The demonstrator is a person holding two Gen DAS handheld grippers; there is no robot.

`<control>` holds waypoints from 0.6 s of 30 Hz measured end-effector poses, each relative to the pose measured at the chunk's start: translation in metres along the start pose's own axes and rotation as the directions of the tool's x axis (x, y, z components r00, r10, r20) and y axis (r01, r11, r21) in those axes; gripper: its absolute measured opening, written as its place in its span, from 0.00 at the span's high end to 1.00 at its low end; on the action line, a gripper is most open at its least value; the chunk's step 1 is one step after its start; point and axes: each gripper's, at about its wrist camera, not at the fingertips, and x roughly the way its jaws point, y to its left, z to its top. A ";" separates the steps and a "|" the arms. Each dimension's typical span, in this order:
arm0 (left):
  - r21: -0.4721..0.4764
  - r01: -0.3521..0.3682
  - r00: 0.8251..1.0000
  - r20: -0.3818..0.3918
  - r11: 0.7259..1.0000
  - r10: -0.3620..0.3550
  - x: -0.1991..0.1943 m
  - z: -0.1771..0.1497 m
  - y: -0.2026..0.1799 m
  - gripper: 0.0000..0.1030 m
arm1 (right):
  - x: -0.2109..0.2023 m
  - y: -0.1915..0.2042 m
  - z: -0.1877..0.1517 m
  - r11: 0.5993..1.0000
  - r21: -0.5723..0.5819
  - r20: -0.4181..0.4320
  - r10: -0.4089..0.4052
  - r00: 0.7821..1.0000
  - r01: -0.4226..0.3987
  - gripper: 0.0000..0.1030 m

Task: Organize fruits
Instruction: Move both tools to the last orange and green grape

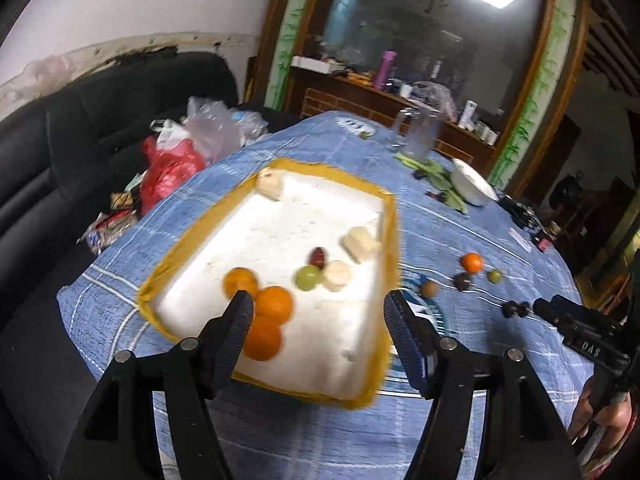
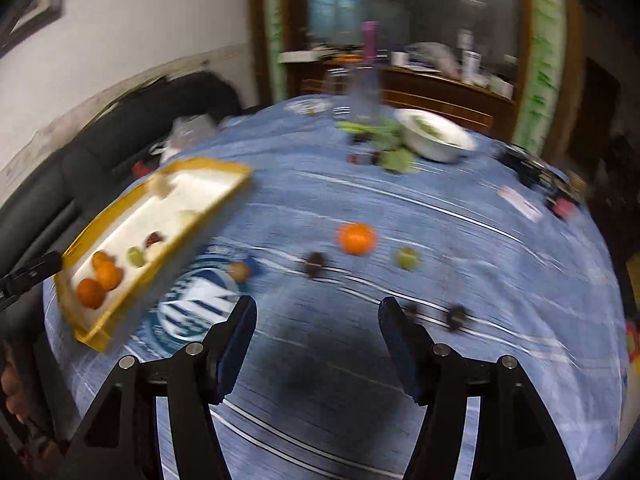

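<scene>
A yellow-rimmed white foam tray [image 1: 188, 240] sits on the blue cloth. It holds three oranges [image 1: 274, 304], a green fruit [image 1: 308, 278], a dark red fruit [image 1: 318, 257] and pale chunks [image 1: 360, 244]. My left gripper [image 1: 320, 312] hangs open over the tray's near end, nothing between its fingers. My right gripper [image 2: 318, 312] is open and empty above bare cloth. Beyond it lie loose fruits: an orange [image 2: 357, 239], a green fruit [image 2: 407, 258], a dark fruit [image 2: 316, 264], a brown fruit [image 2: 239, 271] and two dark ones [image 2: 458, 317] at the right. The right wrist view is blurred.
A white bowl [image 2: 436, 136], green leaves [image 2: 394, 156] and a clear jug [image 2: 362, 92] stand at the far side. A black sofa [image 1: 80, 128] with plastic bags [image 1: 172, 168] lies left of the table. Small dark items [image 2: 536, 172] line the right edge.
</scene>
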 end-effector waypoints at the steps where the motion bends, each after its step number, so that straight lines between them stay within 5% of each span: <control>1: 0.012 0.005 1.000 0.006 1.000 -0.005 -0.003 -0.001 -0.007 0.32 | -0.008 -0.014 -0.003 1.000 0.028 0.009 -0.014 1.000 0.014 0.34; 9: 0.140 0.037 0.999 0.016 0.989 -0.039 -0.019 -0.009 -0.069 0.27 | -0.062 -0.089 -0.032 0.982 0.169 0.088 -0.100 0.991 0.084 0.27; 18: 0.227 0.055 0.997 -0.060 0.972 -0.043 0.005 -0.021 -0.112 0.27 | -0.052 -0.139 -0.061 0.958 0.277 0.043 -0.092 0.995 0.077 0.27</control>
